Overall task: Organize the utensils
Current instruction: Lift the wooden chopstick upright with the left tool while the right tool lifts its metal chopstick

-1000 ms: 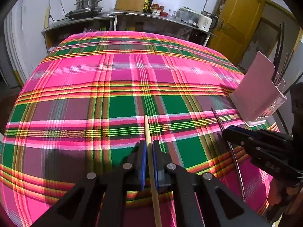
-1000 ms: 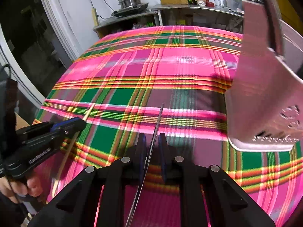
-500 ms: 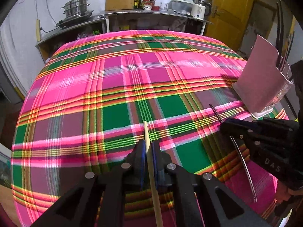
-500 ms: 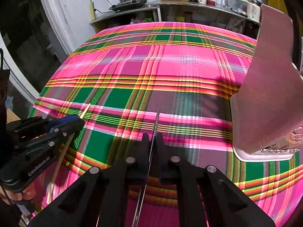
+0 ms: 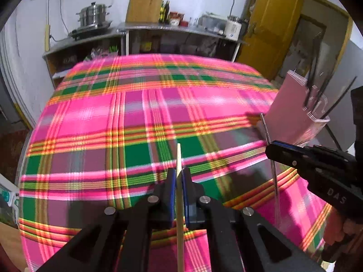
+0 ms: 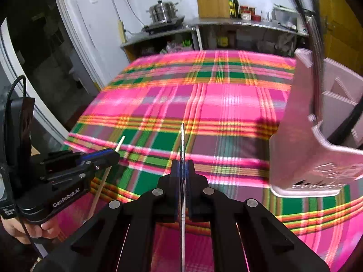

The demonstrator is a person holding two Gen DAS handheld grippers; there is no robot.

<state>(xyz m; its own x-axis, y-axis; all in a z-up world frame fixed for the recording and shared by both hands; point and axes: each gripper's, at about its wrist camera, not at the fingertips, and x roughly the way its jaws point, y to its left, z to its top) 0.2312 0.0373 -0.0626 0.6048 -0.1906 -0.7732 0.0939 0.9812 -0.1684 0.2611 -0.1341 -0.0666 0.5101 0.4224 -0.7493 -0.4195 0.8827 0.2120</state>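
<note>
My left gripper point(image 5: 178, 172) is shut on a pale wooden chopstick point(image 5: 179, 156) that sticks out ahead of the pads, lifted above the plaid tablecloth point(image 5: 140, 117). My right gripper point(image 6: 182, 164) is shut on a thin metal chopstick point(image 6: 182, 136), also held off the cloth. Each gripper shows in the other's view: the right gripper point(image 5: 272, 146) at the right with the metal chopstick point(image 5: 264, 124), the left gripper point(image 6: 113, 153) at the left with the wooden chopstick point(image 6: 120, 144). A pink utensil holder point(image 6: 301, 136) stands to the right, with dark utensils point(image 5: 314, 83) in it.
The pink utensil holder point(image 5: 292, 104) sits near the table's right edge. Behind the table runs a metal counter point(image 5: 172, 28) with a steel pot point(image 5: 94, 14), a wooden board point(image 5: 145, 3) and bottles. A yellow door point(image 5: 270, 25) is at the back right. A hand point(image 6: 20, 229) holds the left gripper.
The right gripper closed onto the metal chopstick. Both grippers then rose from the cloth with their chopsticks, so the table looks farther below.
</note>
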